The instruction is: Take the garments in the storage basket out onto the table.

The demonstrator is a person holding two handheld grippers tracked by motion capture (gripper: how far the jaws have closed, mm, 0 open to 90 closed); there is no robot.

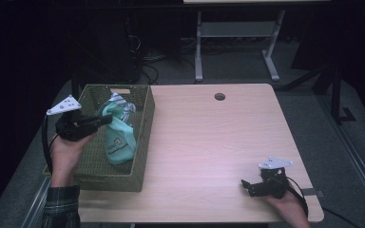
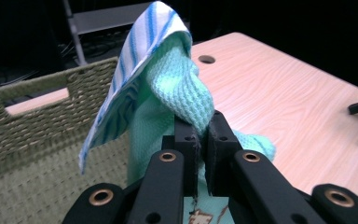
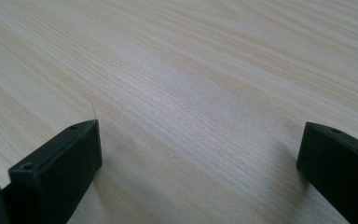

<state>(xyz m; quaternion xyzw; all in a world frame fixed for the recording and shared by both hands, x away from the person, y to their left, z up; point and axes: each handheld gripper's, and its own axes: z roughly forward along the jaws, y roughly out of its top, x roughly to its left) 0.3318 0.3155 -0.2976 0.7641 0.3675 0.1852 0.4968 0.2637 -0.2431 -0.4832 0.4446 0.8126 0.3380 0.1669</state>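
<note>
A mint-green waffle cloth (image 1: pixel 119 137) hangs over the inside of a woven olive basket (image 1: pixel 140 142) at the table's left side. My left gripper (image 1: pixel 105 121) is shut on a fold of that cloth and holds it above the basket floor. In the left gripper view the green cloth (image 2: pixel 182 88) rises from the closed jaws, and a white cloth with blue stripes (image 2: pixel 135 60) drapes over it. The striped cloth (image 1: pixel 123 103) also shows at the basket's far end. My right gripper (image 1: pixel 245 186) rests near the table's front right corner, open with nothing between its fingers (image 3: pixel 65 163).
The light wooden table (image 1: pixel 209 142) has a round cable hole (image 1: pixel 219 96) near its far edge. A white desk frame (image 1: pixel 237 42) and cables stand on the dark floor beyond. The basket's near wall (image 2: pixel 23 116) has a handle slot.
</note>
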